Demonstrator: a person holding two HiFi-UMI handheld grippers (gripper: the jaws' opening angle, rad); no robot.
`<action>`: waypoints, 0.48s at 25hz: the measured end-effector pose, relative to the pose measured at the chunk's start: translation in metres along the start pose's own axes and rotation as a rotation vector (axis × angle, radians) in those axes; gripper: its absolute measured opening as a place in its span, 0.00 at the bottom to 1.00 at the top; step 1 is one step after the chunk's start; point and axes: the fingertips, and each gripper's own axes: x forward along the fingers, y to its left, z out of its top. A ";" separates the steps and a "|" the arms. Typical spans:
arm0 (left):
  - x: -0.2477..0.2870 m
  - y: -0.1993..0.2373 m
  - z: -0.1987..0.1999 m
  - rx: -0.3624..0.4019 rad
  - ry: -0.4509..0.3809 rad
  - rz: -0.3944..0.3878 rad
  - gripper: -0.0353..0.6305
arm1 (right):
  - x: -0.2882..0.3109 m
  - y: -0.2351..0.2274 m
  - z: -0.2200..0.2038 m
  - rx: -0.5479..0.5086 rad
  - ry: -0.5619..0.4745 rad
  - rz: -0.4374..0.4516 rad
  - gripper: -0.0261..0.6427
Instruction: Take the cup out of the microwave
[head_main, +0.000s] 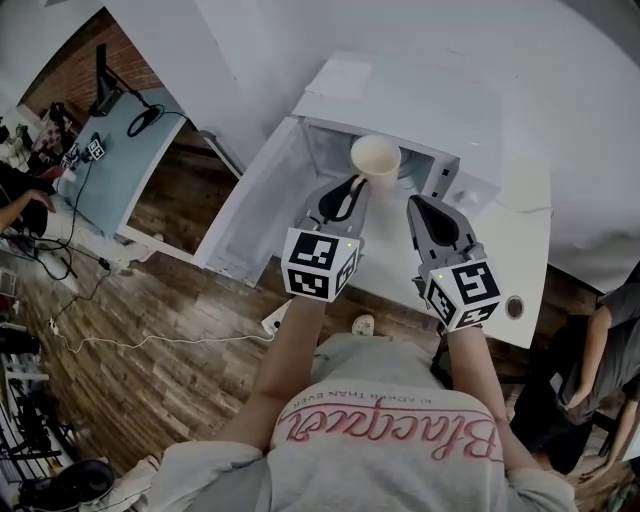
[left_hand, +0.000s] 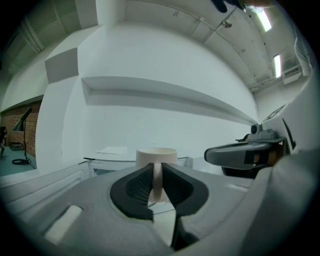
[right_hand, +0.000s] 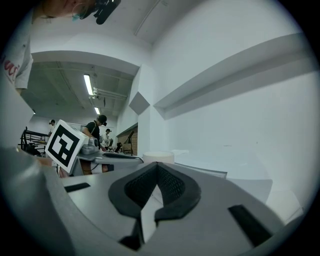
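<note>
The left tool (left_hand: 156, 184) is clamped on a narrow white part of the cup (head_main: 375, 157), probably its handle. The cup is at the front opening of the microwave (head_main: 400, 100), upright, with its mouth up. I cannot tell if it is fully clear of the cavity. The right tool (right_hand: 156, 172) has its jaws together with nothing between them, and it hangs just to the right of the opening.

The step in hand, as I judge it, is drawing the cup out. The grip is on a thin part only, so the cup could turn or swing in the jaws. It is better to pull it straight toward the person, slowly and level, and not to tilt the left tool. The door (head_main: 250, 215) stands open at the left side of the microwave, so the path should stay away from it. The white surface (head_main: 520, 240) to the right of the microwave seems a good place to set the cup down.
</note>
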 end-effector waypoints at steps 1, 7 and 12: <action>-0.001 -0.003 0.003 0.000 -0.006 -0.006 0.13 | 0.000 -0.001 0.002 -0.001 -0.005 0.000 0.06; -0.007 -0.016 0.019 0.015 -0.040 -0.018 0.13 | -0.003 -0.005 0.013 -0.025 -0.018 0.007 0.06; -0.010 -0.017 0.027 0.032 -0.065 0.010 0.13 | -0.007 -0.008 0.017 -0.049 -0.015 0.012 0.05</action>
